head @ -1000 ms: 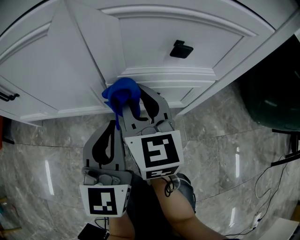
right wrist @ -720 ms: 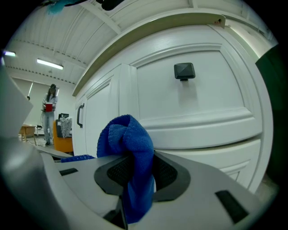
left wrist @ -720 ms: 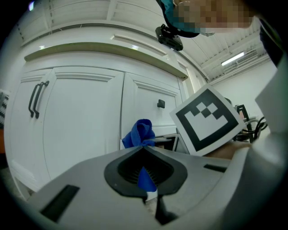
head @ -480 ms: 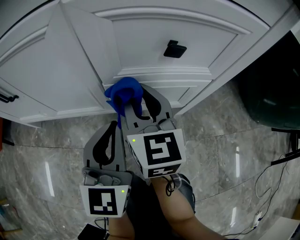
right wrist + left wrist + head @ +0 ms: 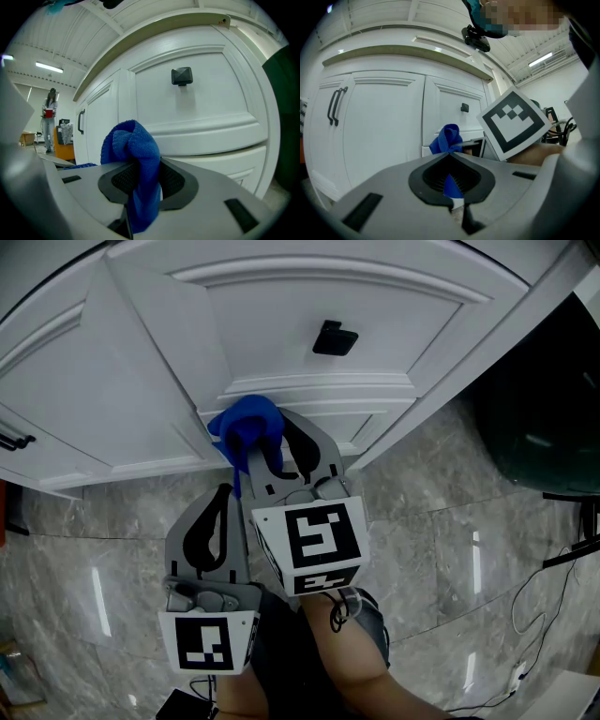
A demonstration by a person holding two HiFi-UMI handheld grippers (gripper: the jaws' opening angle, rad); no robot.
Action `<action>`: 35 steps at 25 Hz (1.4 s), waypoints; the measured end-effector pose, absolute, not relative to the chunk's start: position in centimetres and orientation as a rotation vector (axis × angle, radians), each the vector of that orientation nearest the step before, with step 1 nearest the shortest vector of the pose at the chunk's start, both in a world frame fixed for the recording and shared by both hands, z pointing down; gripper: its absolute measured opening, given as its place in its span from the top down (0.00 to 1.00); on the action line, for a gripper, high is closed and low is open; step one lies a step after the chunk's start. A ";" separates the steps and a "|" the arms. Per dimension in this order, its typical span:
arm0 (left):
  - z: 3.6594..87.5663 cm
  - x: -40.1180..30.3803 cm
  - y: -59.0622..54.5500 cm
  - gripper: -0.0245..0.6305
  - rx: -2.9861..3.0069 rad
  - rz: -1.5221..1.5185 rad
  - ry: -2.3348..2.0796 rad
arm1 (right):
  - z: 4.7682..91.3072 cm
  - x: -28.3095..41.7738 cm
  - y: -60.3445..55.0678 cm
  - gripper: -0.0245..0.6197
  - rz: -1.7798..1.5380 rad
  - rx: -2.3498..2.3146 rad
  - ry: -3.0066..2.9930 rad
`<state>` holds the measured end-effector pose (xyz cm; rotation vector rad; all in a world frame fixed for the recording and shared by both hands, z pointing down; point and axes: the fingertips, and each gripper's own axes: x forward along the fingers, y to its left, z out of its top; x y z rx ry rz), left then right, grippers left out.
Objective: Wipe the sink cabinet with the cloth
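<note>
While the right gripper stays out of the judgement as a mere clamp, squeezed firmly on the blue cloth, the wiping itself calls for pressing the bunched wad flat onto the sink cabinet and drawing it along the moulding low on the door, under the dark knob, so that fabric and not the grey jaw tips meets the white paint. The wad sits right at that moulding, though actual contact cannot be confirmed. The left gripper is closed as well, and a thin blue tail of the cloth appears caught between its jaws; keeping that tail slack should avoid pulling the wad off the surface. The cloth's long axis runs along the right gripper's jaws, its rounded head pointing forward at the door and its tail trailing back towards the person.
</note>
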<state>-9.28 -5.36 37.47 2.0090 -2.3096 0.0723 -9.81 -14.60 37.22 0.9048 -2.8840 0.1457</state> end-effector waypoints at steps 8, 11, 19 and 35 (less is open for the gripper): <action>37.5 -9.1 -5.5 0.96 2.025 0.090 -2.307 | 37.3 -9.2 -15.0 0.78 0.174 0.917 -2.879; 37.5 -8.9 -5.6 0.96 2.032 0.095 -2.305 | 37.2 -9.1 -15.1 0.78 0.178 0.925 -2.877; 37.5 -8.7 -5.7 0.96 2.018 0.086 -2.303 | 37.3 -8.4 -15.5 0.78 0.189 0.944 -2.867; 37.3 -8.5 -5.7 0.96 2.025 0.084 -2.306 | 37.2 -6.4 -16.8 0.78 0.234 1.018 -2.836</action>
